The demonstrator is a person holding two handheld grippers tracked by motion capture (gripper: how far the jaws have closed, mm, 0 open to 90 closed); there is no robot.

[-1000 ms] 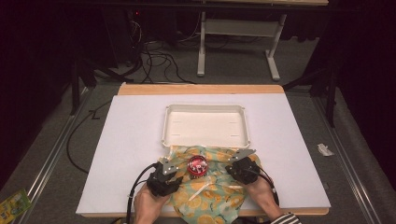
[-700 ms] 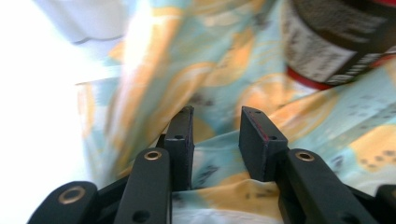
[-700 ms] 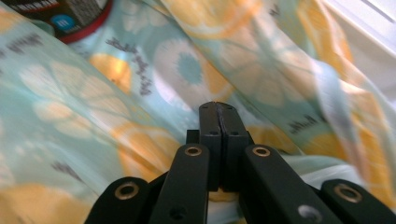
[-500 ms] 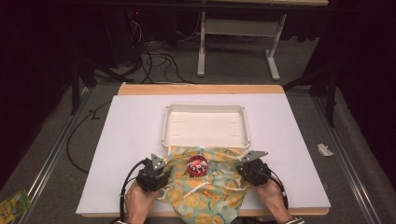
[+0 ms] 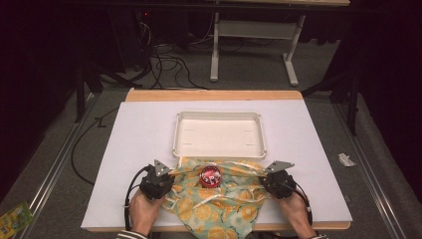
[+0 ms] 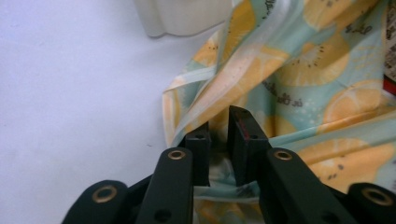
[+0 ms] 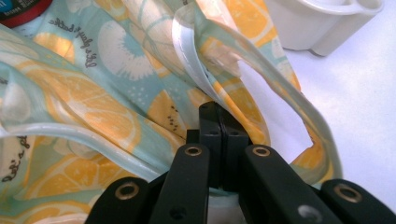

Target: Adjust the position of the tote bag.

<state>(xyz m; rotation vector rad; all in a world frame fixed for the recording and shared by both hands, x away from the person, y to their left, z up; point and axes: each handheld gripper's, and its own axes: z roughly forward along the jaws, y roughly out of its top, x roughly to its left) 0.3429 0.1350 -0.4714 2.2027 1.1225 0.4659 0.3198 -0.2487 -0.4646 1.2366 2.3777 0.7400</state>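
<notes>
In the high view the orange-print cloth bag (image 5: 219, 199) lies at the table's (image 5: 124, 149) six o'clock edge, a red-lidded can (image 5: 211, 176) on it, the white tray (image 5: 219, 133) just beyond at twelve. The left gripper (image 5: 166, 175) holds the bag's nine o'clock edge, the right gripper (image 5: 266, 175) its three o'clock edge.

In the left gripper view the jaws, which have just been closing, stand narrow with bag fabric (image 6: 219, 168) between them; whether the pads already press cannot be told.

In the right gripper view the jaws are pinched tight on the bag's rim (image 7: 219, 98), the tray's corner (image 7: 322, 23) at one o'clock.
</notes>
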